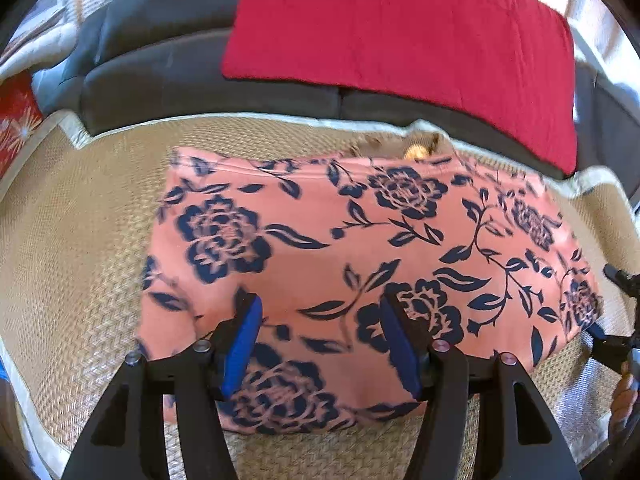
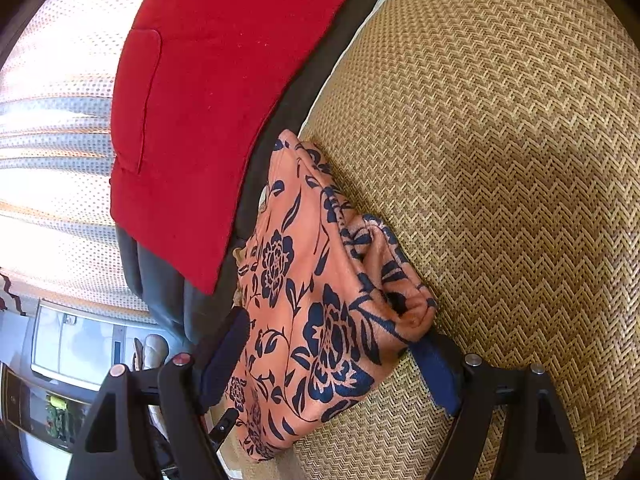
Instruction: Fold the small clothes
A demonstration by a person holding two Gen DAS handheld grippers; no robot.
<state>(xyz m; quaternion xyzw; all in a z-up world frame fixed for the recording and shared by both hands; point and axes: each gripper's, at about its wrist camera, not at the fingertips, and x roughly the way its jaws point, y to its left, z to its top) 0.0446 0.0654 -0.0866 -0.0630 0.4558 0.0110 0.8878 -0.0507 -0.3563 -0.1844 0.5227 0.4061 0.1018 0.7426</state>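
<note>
Left wrist view: the floral garment (image 1: 360,248) lies on the woven mat (image 1: 80,240), already doubled into a compact rectangle with a sofa (image 1: 180,80) and red blanket (image 1: 400,32) beyond. The left gripper (image 1: 320,344) hovers over its near edge, jaws moderately apart, gripping nothing. The right gripper (image 1: 612,332) shows at the cloth's right corner.

Right wrist view: the right gripper (image 2: 328,356) stands with jaws wide, straddling the garment's bunched end (image 2: 384,280) without visibly pinching it. Judging by this, a fold is done; the lumpy end wants tidying, perhaps another fold.
</note>
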